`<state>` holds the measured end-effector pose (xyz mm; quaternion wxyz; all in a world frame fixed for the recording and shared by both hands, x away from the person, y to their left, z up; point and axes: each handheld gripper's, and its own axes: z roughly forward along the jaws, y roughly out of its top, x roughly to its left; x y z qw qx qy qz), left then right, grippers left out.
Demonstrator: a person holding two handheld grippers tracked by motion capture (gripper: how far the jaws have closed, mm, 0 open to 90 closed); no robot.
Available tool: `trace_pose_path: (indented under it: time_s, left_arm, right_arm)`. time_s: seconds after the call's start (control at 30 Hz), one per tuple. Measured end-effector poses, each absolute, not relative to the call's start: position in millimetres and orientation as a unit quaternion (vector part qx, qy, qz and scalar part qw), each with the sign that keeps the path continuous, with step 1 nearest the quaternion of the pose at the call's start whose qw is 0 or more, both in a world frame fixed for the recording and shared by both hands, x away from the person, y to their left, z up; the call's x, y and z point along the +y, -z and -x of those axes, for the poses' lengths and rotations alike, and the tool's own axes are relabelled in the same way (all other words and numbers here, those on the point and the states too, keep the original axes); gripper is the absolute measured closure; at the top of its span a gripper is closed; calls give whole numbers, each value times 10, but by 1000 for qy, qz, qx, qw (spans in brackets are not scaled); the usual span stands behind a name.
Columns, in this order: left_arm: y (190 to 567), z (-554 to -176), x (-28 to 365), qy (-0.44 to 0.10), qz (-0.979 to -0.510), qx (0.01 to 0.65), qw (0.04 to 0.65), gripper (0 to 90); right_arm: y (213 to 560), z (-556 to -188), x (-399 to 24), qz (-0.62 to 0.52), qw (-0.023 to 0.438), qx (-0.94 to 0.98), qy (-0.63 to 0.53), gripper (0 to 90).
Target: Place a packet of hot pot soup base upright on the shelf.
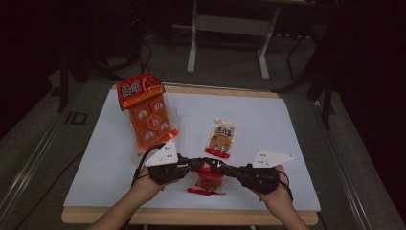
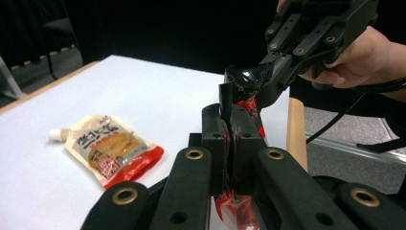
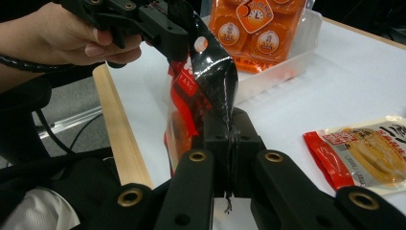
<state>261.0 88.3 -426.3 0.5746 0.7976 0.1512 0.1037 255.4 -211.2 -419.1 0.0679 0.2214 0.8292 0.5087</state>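
Red-and-black snack packet (image 1: 207,181) hung between both tongs above the table's (image 1: 268,124) near edge: left gripper (image 1: 195,164) and right gripper (image 1: 229,169) each clamped fully on its top edge, probably opposite corners.

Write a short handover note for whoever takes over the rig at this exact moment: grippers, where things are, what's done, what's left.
Left gripper: shut on the top edge of the red and black packet, left side.
Right gripper: shut on the same edge, right side.
The packet hangs between them over the near edge of the white table, and its top looks twisted in both gripper views.
On the table: a spouted snack pouch lying flat at centre, and a clear tray of orange packs at the far left.
Done: both grips are set.
Left: probably pull apart to tear it open; no tear visible yet.
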Motion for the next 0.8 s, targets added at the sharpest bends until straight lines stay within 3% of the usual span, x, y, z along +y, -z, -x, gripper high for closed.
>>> trace_pose_path:
  time_s: [0.3,0.67,0.8]
  left_arm:
    - [4209,-2606,902,-114,-789,139,588,882]
    - [4031,-2631,1147,-150,-763,161,607,883]
    - [3964,-2641,1251,-168,-755,168,612,882]
  right_arm:
    - [4159,-2532,-2132,-218,83,822,-519,812]
    - [4132,-2525,-2250,-233,126,801,-537,551]
    - [4143,-2532,-2296,-239,131,792,-546,369]
